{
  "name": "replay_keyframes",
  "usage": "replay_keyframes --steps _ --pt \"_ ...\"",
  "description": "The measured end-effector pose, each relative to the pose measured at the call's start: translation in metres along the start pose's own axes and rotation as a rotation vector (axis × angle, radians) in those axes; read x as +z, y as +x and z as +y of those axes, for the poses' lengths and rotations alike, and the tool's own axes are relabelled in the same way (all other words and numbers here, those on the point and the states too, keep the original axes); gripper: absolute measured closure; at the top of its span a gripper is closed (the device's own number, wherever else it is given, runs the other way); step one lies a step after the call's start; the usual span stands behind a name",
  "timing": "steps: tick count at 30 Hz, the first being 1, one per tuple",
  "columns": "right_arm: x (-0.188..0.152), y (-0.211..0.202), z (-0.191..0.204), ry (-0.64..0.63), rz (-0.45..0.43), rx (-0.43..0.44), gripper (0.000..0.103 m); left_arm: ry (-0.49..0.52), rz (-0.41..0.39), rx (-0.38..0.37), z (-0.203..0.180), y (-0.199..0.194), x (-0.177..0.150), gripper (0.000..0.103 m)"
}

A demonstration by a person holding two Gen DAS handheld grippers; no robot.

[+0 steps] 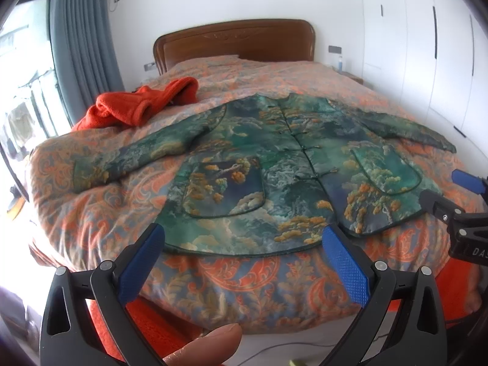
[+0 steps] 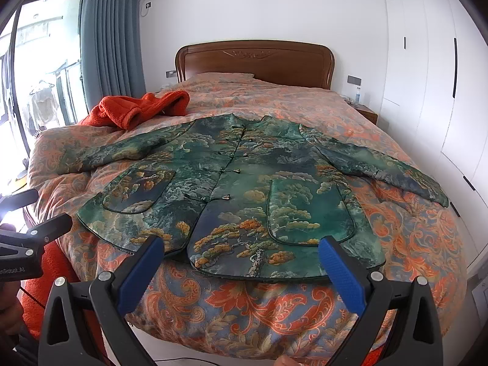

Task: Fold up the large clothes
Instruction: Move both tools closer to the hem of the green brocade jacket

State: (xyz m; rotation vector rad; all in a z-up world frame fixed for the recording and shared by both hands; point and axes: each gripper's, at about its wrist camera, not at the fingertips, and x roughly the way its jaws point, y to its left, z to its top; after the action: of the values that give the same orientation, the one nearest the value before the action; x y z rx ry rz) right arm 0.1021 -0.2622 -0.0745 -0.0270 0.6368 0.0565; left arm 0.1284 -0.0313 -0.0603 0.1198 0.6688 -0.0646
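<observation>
White walls, a grey-blue curtain (image 2: 113,39) and tall white cupboards (image 2: 427,76) frame the bed (image 2: 244,299), which has a carved wooden headboard (image 2: 254,59) and an orange-and-blue patterned quilt. We see the jacket (image 2: 244,183) spread flat on the quilt, front side up, collar toward the headboard and hem at the near edge of the bed. It is green with pine and cloud prints, closed down the middle with knot buttons, a patch pocket on each side, and both sleeves stretched out to the sides. An orange fleece garment (image 2: 140,108) lies crumpled near the jacket's far sleeve on the window side, close to it, though we cannot tell whether they touch.

We hold our left gripper (image 1: 244,235) above the near edge of the bed, its blue pads wide apart with nothing between them. Our right gripper (image 2: 241,244) hangs likewise over the hem, spread wide and gripping nothing. Neither tool touches the jacket.
</observation>
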Motion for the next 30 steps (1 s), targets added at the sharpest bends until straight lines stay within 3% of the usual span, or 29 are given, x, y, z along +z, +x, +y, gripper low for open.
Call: replay_keyframes --steps 30 --pt "-0.001 0.007 -0.019 0.024 0.024 -0.045 0.0 0.008 0.007 0.039 0.0 0.007 -0.002 0.0"
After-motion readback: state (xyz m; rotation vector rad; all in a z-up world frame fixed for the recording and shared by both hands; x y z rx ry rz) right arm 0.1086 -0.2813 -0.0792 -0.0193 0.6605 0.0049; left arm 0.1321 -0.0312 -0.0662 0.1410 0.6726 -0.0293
